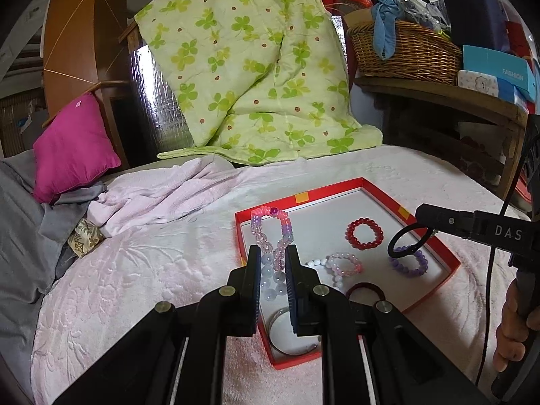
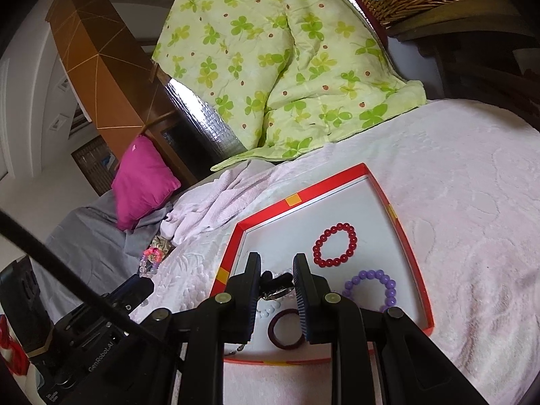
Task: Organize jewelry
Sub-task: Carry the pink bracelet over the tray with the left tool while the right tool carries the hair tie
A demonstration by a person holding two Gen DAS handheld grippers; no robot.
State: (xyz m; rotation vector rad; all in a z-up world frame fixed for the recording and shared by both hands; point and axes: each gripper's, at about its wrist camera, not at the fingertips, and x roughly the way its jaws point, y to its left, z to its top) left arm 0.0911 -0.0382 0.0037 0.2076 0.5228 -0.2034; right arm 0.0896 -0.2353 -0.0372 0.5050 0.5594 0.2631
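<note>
- The bed (image 1: 168, 253), under a pink textured cover, serves as the work surface; a green clover quilt (image 1: 249, 67) and a magenta pillow (image 1: 74, 148) lie well back from the work.
- The red tray (image 1: 449, 256), white inside, sits on the cover and gathers the jewelry in one place, which is probably why both grippers hover over it.
- The left gripper (image 1: 273, 270) is closed down to a narrow gap on a long bead strand (image 1: 270, 222). The strand runs from between the fingers forward and ends in a pink loop over the tray's far-left corner. It looks lifted clear of the tray floor, likely so it can be carried or laid out without tangling.
- The right gripper (image 2: 276, 270) is also nearly closed, and pinches a black hair tie (image 1: 405, 241), whose loop hangs from the fingertips above the tray's right half. In its own view the dark band sits squeezed between the fingers.
- The red bracelet (image 2: 334, 244) lies flat near the tray's middle, ahead and right of the right gripper.
- The purple bracelet (image 2: 371, 287) lies just beside the right gripper's right finger, below the hanging tie.
- A pink-and-white bracelet (image 1: 344, 263) rests close to the left gripper's right finger.
- A dark red band (image 2: 287, 329) lies at the near edge, under the right gripper.
- A silver bangle (image 1: 287, 330) sits in the near-left corner, beneath the left gripper.
</note>
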